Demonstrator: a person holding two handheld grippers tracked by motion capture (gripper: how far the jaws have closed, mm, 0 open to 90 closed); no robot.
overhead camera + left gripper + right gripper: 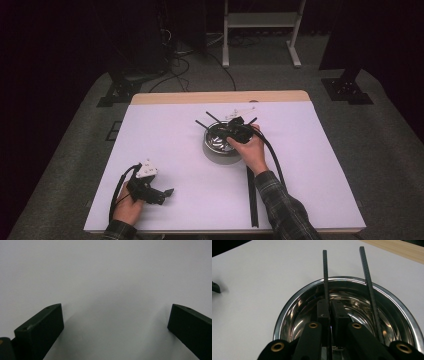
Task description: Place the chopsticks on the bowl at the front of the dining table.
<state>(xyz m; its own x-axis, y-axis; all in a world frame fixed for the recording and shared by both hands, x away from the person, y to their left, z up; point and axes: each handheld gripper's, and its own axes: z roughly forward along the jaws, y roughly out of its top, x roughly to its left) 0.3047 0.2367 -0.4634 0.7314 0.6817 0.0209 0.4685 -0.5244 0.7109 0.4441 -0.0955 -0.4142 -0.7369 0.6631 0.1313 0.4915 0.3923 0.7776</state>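
A steel bowl (216, 156) stands near the middle of the white table, with thin black rods leaning over its far rim. My right gripper (231, 131) hangs over the bowl, held by a hand in a plaid sleeve. In the right gripper view its jaws (330, 305) are shut on one black rod (325, 272), which runs up past the bowl's rim (287, 307). A second rod (368, 277) lies across the bowl to its right. My left gripper (169, 192) rests at the front left of the table, open (115, 315), with bare white surface between its jaws.
A long black strip (251, 195) lies on the table beside the right forearm, pointing to the front edge. The right gripper's cable (274, 155) trails back along that arm. A wooden band (220, 97) borders the far edge. A small dark piece (215, 287) lies left of the bowl.
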